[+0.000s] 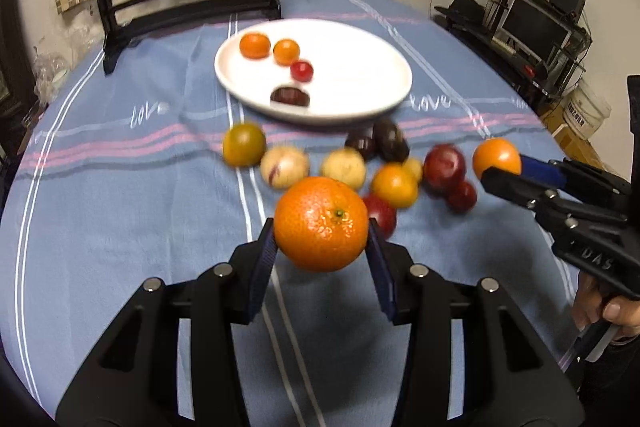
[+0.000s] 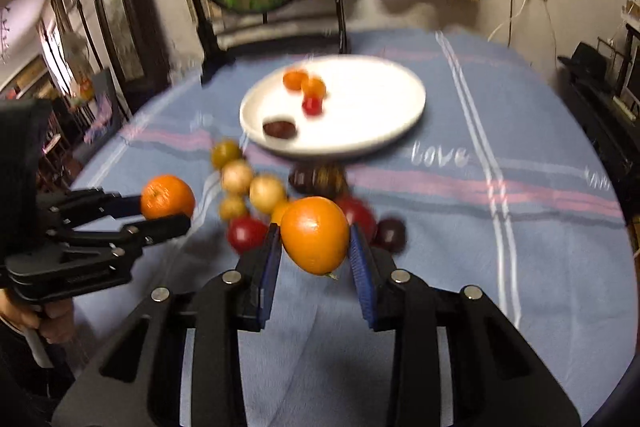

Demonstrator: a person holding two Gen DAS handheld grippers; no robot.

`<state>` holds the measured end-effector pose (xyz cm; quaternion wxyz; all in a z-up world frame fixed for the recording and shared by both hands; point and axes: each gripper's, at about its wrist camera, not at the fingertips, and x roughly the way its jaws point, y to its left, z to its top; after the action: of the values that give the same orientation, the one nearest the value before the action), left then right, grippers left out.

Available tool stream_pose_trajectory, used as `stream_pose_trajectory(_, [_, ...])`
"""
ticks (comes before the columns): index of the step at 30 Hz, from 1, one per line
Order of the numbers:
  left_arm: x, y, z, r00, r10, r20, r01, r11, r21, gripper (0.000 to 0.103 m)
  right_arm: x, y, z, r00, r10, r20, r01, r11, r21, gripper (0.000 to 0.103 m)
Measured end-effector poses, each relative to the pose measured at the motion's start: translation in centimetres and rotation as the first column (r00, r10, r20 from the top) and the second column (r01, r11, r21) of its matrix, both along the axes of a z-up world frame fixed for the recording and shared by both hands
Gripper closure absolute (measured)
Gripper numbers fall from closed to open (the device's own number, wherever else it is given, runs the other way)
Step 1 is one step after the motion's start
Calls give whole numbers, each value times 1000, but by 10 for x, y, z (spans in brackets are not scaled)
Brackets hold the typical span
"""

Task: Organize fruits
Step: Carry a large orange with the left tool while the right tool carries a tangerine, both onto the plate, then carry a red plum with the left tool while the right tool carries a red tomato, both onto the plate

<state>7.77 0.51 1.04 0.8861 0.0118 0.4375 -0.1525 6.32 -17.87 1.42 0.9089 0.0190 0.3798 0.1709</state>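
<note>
Both pairs of jaws are clamped on fruit: the left gripper [image 1: 321, 247] pinches a large orange [image 1: 321, 223] between its blue pads, and the right gripper [image 2: 315, 259] pinches a smoother orange fruit [image 2: 315, 235] the same way, both lifted clear of the blue striped cloth on the bench [image 1: 120, 227]. Straight ahead of each gripper, past the loose cluster of fruit [image 1: 352, 167] lying on the cloth, sits the white plate [image 1: 360, 99], which already carries two small oranges, a red fruit and a dark one at its left side. Judging by the task, the plate is the goal, and its bare right half lies nearer the right gripper. Motion blur smears the cluster, so the kinds of several pale and dark fruits are hard to make out.
</note>
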Motion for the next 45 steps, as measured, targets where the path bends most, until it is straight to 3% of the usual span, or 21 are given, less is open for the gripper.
stream_pose_trajectory(4, [28,-6,14,1000,0,24,0,1000,-6,58,27,-3,19,998,-15,53,15,1000,-2,68])
stream_pose_trajectory(7, [59,-15,16,1000,3,26,-4,1000,19,58,54,1,19,999,-14,43,14,1000,-6,68])
stream_pose_trajectory(13, [114,-17,2,999,42,5,-42,998,38,58,106,17,-4,1000,-8,-1,8,998,-57,68])
stream_pose_trajectory(21, [164,-12,-18,997,76,-21,-75,997,35,57,138,31,-26,1000,6,-27,-9,991,-130,68])
stream_pose_trajectory(22, [168,-12,-19,997,79,-24,-79,997,29,56,141,32,-27,1000,3,-26,-7,990,-139,68])
stream_pose_trajectory(24, [172,-11,-20,996,88,-29,-87,996,13,45,144,36,-28,1000,-1,-23,-3,984,-179,58])
stream_pose_trajectory(27, [169,-7,-12,995,99,2,-99,995,7,38,138,31,-24,1000,-7,2,8,986,-166,49])
stream_pose_trajectory(36, [124,7,1,994,105,23,-105,995,-2,31,98,-3,-10,998,-57,-1,57,996,-76,46])
stream_pose_trajectory(45, [63,14,-2,994,107,17,-107,994,-15,30,40,-28,-17,993,-119,-18,118,992,-42,46])
